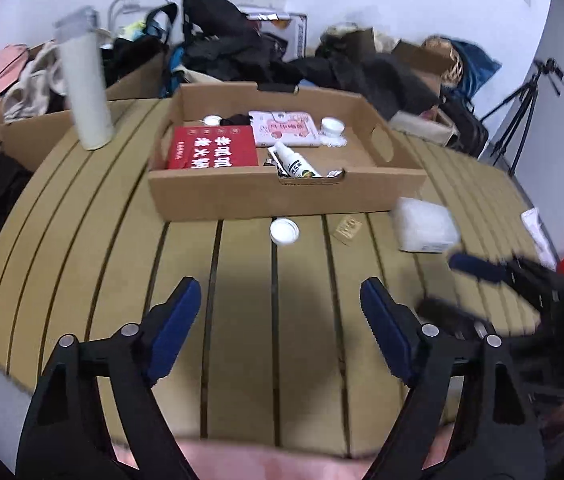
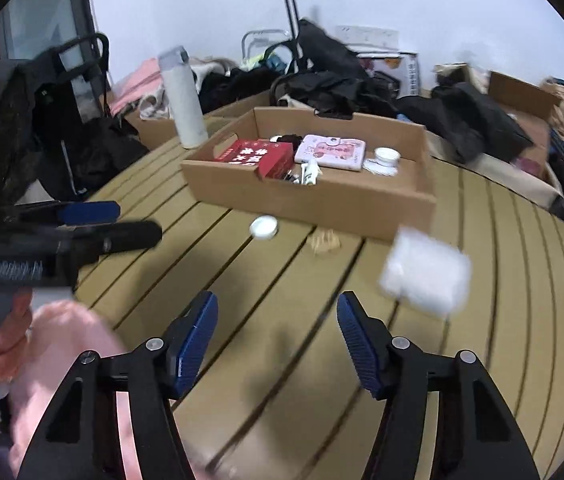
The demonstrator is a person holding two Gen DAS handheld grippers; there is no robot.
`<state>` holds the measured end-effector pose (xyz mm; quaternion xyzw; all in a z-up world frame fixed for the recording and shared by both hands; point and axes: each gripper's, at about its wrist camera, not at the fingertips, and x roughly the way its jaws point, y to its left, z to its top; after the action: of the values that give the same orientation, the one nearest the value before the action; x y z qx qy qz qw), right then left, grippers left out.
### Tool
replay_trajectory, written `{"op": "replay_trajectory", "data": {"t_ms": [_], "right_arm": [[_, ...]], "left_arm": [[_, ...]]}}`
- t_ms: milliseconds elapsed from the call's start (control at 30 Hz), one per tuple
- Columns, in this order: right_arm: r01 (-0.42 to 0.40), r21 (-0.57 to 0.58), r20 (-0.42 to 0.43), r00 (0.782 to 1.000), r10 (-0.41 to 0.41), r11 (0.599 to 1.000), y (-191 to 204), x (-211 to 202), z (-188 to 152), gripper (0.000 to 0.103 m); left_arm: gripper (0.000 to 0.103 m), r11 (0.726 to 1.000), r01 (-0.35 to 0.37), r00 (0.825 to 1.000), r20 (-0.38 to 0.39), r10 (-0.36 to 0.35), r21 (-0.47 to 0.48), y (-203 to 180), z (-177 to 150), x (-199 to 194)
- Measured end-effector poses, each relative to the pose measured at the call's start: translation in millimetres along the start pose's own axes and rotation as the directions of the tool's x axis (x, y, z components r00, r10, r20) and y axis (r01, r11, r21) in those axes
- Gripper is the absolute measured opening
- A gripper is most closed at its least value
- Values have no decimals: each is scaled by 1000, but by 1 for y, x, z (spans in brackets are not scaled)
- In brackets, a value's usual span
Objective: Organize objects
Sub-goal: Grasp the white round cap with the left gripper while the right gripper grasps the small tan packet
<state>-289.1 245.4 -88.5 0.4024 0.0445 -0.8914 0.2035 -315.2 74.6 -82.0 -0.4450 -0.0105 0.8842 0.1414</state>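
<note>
Left tongs (image 1: 279,300), black arms with blue ribbed pads, stand apart with nothing between them, above the tan slatted worktop (image 1: 241,340); right tongs (image 2: 277,312), of the same build, likewise stand apart and hold nothing. In the right wrist view the left tongs appear at the left edge, carried by a hand (image 2: 5,344) beside a pink sleeve (image 2: 69,352). Just beyond the left tongs, between their tips and the box, lies a small round white cap (image 1: 284,231) on the worktop; to its right lies a small flat tan card (image 1: 348,229), and further right, ahead of the right tongs, a blurred white translucent rectangular pack (image 1: 426,226). Beyond these stands an open shallow brown cardboard tray (image 1: 282,196) with handle cut-outs. Within it, left to right from the left tongs: a red flat box with white characters (image 1: 213,147), a white spray bottle lying on its side (image 1: 296,162), a pink and white patterned wallet (image 1: 284,128) and a small white round jar (image 1: 332,125); a black item behind the red box is too small to identify. Far left of the tray stands an upright pale cylindrical flask with a grey lid (image 1: 83,84). Behind the worktop lie dark bags and clothing (image 1: 241,48) against a white wall, with a black tripod (image 1: 522,112) at far right.
</note>
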Motion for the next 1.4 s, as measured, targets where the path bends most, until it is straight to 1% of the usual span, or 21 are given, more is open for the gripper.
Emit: {"op": "replay_trajectory", "data": {"t_ms": [133,233,267,300,333,367,500,567,600,633,667,800,867,967,1033,1067,1133,1200,1233,1367,1400], "right_arm": [[55,-38,-88,994,-58,998,-11,65,27,63],[77,-23,-126,989,-79,997,-19,99,33,57],[75,-18,-129,989,-76,997,-21,104,32,51],[76,-17,-139,987,-77,997,-24,111,31,38],[85,-19,-151,985,-87,996,-27,117,30,34],[102,-41,-131,986,-107,994,-27,118,30,33],[71,-53,-130,989,-78,996,-29,117,30,24],[58,-44,-130,989,-63,997,-31,114,29,20],[55,-39,-126,990,-60,998,-32,111,29,15],[53,-31,-122,991,-57,998,-32,108,28,8],[47,-18,-119,992,-49,999,-34,105,28,4],[38,17,-98,995,-37,999,-37,87,27,4],[35,32,-92,995,-32,999,-40,81,25,4],[-16,123,-93,995,28,992,-50,74,22,5],[-50,219,-110,991,76,974,-55,76,17,8],[-59,234,-115,989,88,970,-53,76,14,13],[-40,230,-118,991,69,972,-43,79,11,32],[-17,230,-139,989,50,973,-33,88,12,77],[-7,232,-141,989,41,973,-29,93,14,80],[109,265,-137,988,-75,958,-27,112,25,78],[149,274,-138,984,-114,950,-28,118,27,64]], "left_arm": [[76,1000,0,999,-42,1,19,4,10,39],[74,1000,15,997,-81,-15,-1,11,18,66],[73,1000,25,996,-87,-25,-9,12,19,73],[73,999,33,995,-92,-34,-14,12,21,80],[72,999,33,995,-98,-34,-11,12,22,85],[71,1000,29,994,-103,-29,-3,11,23,90],[64,999,18,992,-123,-15,28,3,25,106],[45,999,10,991,-132,-5,37,0,27,112],[40,999,7,989,-145,-1,44,-3,27,116],[29,999,2,988,-152,5,45,-4,26,119],[24,998,-19,991,-134,27,58,-6,25,118],[24,999,2,990,-144,2,32,-1,26,118],[24,1000,-5,989,-151,7,14,1,24,115],[23,1000,-6,991,-136,4,-13,5,18,97],[24,999,5,995,-98,-9,-47,12,12,76],[24,998,2,996,-85,-7,-64,16,10,69],[24,993,0,999,-53,-7,-120,29,4,50],[24,985,1,1000,-28,-6,-170,41,-2,34],[24,984,2,1000,-21,-6,-180,44,-4,29],[24,982,7,1000,2,-7,-189,50,-10,14],[24,983,7,1000,5,-6,-186,49,-10,14]]}}
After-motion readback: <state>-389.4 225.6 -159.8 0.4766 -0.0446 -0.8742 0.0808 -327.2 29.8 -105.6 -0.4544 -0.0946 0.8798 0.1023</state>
